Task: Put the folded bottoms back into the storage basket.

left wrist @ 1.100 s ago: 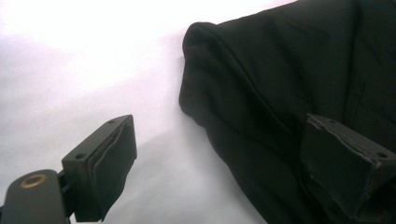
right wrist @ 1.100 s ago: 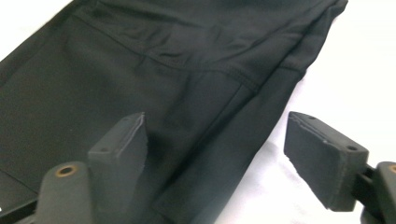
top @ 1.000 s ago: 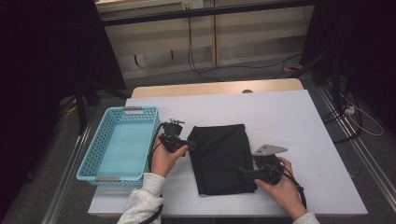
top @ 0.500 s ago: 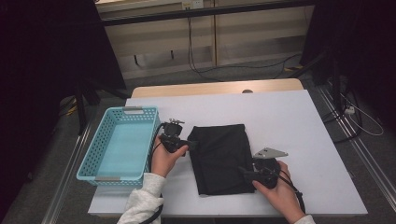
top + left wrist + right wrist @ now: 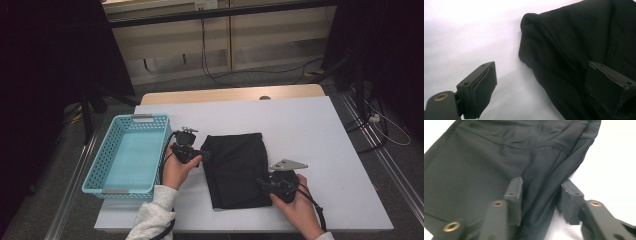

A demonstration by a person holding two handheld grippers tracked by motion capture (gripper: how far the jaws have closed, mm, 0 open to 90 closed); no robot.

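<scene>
Right gripper view: the right tool (image 5: 540,195) has just been closing its jaws, and a ridge of the black garment (image 5: 499,157) lies between them at its near right edge; a gap still shows beside the right pad, so I judge the pinch not yet made. In the left gripper view the left tool (image 5: 544,87) stands wide, one jaw over bare tabletop (image 5: 461,32), the other over the garment's rounded folded corner. The garment is thin, matte, smooth-knit cloth with stitched seams, lying soft and slightly creased. In the high view it lies as a folded rectangle in the middle of the pale, smooth tabletop, with both tools at its edges. The light blue lattice-walled plastic basket (image 5: 100,170) at the left holds nothing, so gripping and moving the garment is probably all still to come.
</scene>
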